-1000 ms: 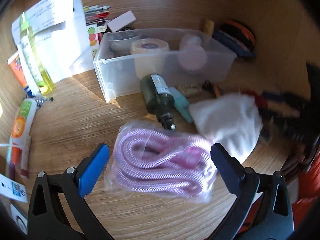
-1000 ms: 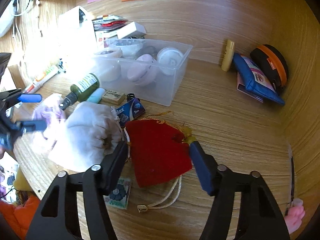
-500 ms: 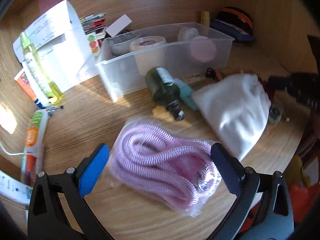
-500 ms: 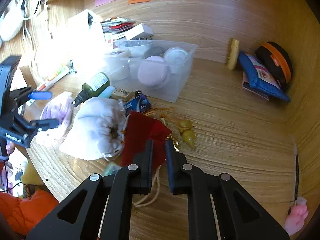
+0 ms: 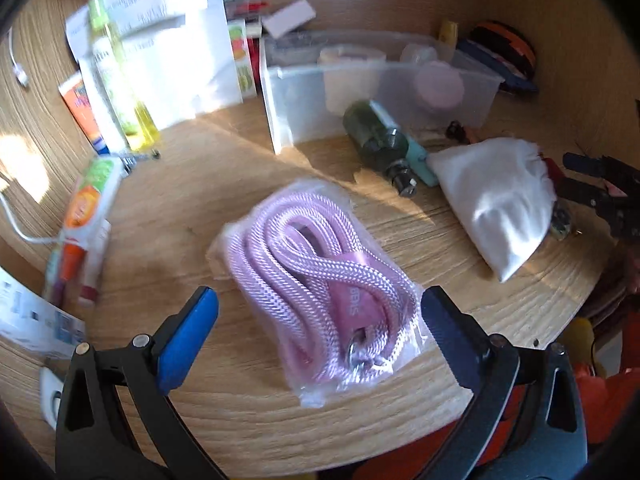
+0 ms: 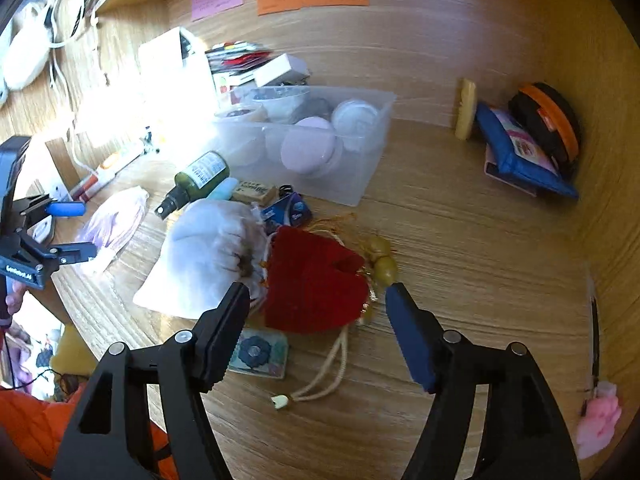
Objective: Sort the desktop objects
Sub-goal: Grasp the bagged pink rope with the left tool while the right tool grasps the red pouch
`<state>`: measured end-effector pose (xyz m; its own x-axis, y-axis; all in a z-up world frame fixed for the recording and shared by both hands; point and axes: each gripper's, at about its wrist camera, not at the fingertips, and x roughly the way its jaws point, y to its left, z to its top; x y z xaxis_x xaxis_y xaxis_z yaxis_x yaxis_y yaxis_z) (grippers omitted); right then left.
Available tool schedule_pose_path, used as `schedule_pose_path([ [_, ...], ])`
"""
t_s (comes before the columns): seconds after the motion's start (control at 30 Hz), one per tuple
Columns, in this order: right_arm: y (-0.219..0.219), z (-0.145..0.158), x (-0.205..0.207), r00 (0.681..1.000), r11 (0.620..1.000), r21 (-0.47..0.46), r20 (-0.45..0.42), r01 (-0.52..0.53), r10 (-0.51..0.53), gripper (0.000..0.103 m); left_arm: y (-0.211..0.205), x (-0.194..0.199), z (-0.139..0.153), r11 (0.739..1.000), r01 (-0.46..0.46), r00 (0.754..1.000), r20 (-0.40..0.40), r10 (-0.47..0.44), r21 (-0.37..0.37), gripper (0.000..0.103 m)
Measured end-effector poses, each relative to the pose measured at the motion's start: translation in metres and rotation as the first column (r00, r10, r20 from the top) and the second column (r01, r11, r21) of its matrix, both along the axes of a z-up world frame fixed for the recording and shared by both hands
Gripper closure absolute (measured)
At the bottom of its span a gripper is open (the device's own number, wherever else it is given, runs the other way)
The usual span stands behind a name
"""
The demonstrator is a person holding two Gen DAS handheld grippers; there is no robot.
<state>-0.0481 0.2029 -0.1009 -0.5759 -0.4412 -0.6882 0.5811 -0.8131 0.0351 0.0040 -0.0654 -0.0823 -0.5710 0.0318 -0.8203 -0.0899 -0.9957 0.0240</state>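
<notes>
Right now the right gripper (image 6: 316, 304) has just been opening, jaws released astride the red pouch (image 6: 312, 280) on the desk (image 6: 460, 248), not pressing it. At nine o'clock, the left gripper (image 5: 316, 308) gapes around the bagged pink rope (image 5: 320, 276).

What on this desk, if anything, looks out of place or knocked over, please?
The green spray bottle lies on its side against the clear bin, not upright. The red pouch lies crumpled, its drawstring trailing loose across the desk.
</notes>
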Motion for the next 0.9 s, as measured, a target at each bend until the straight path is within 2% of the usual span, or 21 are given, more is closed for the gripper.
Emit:
schedule_pose_path([
  [0.17, -0.012, -0.009, -0.005, 1.000, 0.999, 0.039, 0.020, -0.016, 0.015, 0.036, -0.004, -0.017, -0.011, 0.994, -0.061, 0.997, 0.054, 0.056, 0.090, 0.000],
  [0.43, -0.009, -0.010, -0.014, 1.000, 0.999, 0.045, 0.025, 0.012, -0.013, 0.037, 0.003, -0.025, -0.016, 0.998, -0.057, 0.998, 0.000, 0.058, 0.027, 0.001],
  [0.5, 0.000, -0.007, -0.017, 0.999, 0.999, 0.020, 0.033, 0.032, -0.033, 0.037, -0.001, -0.025, -0.016, 0.999, -0.041, 0.999, -0.007, 0.041, 0.031, 0.007],
  [0.57, 0.006, -0.005, -0.019, 0.998, 0.999, 0.002, 0.038, 0.043, -0.043, 0.041, -0.006, -0.021, -0.014, 0.999, -0.020, 1.000, -0.015, 0.020, 0.030, 0.015],
  [0.63, 0.007, -0.007, -0.022, 0.998, 0.999, 0.007, 0.050, 0.042, -0.043, 0.064, -0.013, -0.018, -0.010, 1.000, -0.005, 1.000, -0.008, 0.006, 0.028, 0.026],
  [0.67, 0.005, -0.008, -0.023, 0.997, 0.999, 0.016, 0.060, 0.036, -0.037, 0.069, -0.017, -0.016, -0.009, 1.000, -0.009, 1.000, -0.004, 0.009, 0.027, 0.027],
  [0.77, -0.004, -0.011, -0.022, 0.999, 0.999, 0.046, 0.047, 0.018, -0.020, 0.069, -0.026, -0.016, -0.008, 0.998, -0.031, 0.999, 0.015, 0.031, 0.047, 0.028],
  [0.9, -0.014, -0.008, -0.026, 0.999, 0.997, 0.073, 0.035, 0.004, -0.007, 0.065, -0.023, -0.022, -0.008, 0.996, -0.049, 0.999, 0.025, 0.047, 0.070, 0.019],
])
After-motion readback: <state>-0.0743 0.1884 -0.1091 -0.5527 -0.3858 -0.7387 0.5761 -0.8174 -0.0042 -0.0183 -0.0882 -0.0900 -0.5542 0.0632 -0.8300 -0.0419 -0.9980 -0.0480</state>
